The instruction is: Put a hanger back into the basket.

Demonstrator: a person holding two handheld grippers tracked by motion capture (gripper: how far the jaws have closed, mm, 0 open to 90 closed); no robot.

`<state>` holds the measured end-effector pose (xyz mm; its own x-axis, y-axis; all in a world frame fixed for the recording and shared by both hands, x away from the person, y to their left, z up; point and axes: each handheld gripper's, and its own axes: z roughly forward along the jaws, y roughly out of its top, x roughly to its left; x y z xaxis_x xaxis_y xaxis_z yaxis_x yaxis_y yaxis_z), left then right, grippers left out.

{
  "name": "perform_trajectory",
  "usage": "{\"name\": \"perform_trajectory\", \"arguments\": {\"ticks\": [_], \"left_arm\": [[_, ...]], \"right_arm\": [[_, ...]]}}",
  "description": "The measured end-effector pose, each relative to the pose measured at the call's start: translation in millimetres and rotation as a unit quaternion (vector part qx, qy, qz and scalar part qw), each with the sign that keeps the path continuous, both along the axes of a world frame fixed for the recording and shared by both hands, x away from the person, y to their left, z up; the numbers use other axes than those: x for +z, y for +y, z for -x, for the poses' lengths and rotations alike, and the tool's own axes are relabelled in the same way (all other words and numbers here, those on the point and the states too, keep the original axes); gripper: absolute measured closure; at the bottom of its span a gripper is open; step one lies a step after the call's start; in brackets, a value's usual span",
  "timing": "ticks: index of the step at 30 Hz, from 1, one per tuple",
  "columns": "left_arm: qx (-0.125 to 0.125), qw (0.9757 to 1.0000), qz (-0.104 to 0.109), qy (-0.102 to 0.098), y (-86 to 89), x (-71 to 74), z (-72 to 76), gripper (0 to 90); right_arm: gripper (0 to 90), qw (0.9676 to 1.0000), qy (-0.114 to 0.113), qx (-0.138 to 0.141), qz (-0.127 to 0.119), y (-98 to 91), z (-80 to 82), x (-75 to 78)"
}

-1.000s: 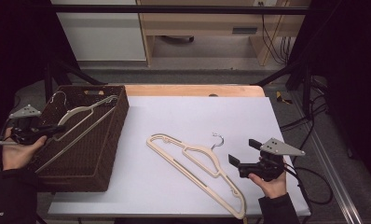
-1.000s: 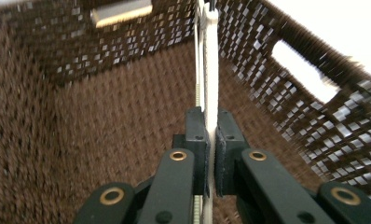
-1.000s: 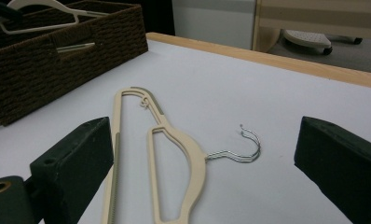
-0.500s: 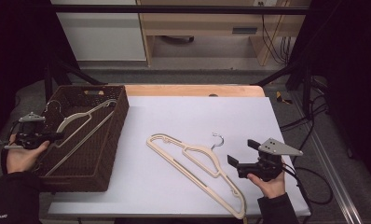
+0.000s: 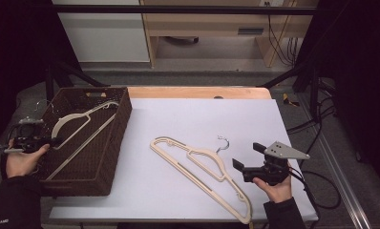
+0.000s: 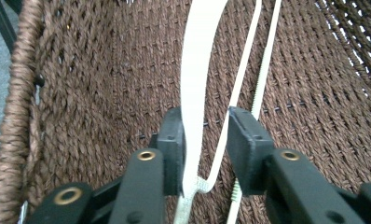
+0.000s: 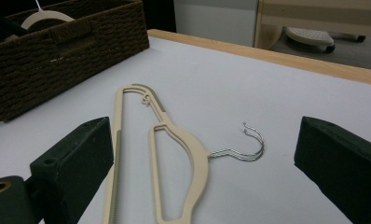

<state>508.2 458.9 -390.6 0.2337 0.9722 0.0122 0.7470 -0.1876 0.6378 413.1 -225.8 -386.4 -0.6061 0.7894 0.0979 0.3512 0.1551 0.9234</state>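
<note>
- The wicker basket (image 5: 90, 174) sits at the left end of the bench (image 5: 178, 119), and every place below is given from it.
- One cream hanger (image 5: 71, 121) lies inside the basket, slanting across its floor with its hook toward the far-left corner.
- The left gripper (image 6: 204, 140) reaches in over the basket's left wall. Its fingers (image 6: 174, 140) have just been opening and now stand apart around the hanger's flat arm (image 6: 197, 70). The arm leans against one pad while a gap shows at the other, so I read this as a release rather than a pinch.
- Two more hangers (image 5: 197, 164), stacked together (hooks overlapping), lie on the bench to the right of the basket, well apart from it.
- The right gripper (image 5: 248, 160) hovers just beyond those hangers on the side away from the basket, its fingers (image 7: 76, 156) spread wide and holding nothing.
- Risk: if the left hand lifts out before the gap is wide enough, the pad could drag the hanger up or tip it over the basket wall.
- Risk: the stacked pair may come up together or snag at the hooks, and one could drop short of the basket.
</note>
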Motion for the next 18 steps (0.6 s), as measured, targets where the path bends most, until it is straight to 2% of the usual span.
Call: {"name": "perform_trajectory", "arguments": {"ticks": [3, 9, 18], "left_arm": [[0.002, 0.9999, -0.004, 0.010, -1.6, -0.9, -2.6, 57.4], [0.009, 0.9997, -0.001, 0.021, -1.0, -2.6, -4.7, 52.6], [0.025, 0.9995, 0.001, 0.019, 0.2, -1.6, -5.3, 43.2]], "right_arm": [[4.8, 1.0000, 0.000, 0.000, 0.001, 0.6, -0.4, -0.4], [4.8, 1.0000, 0.000, -0.001, -0.001, -0.1, 0.0, 0.2], [4.8, 1.0000, 0.000, 0.000, 0.000, 0.1, 0.0, 0.1]]}}
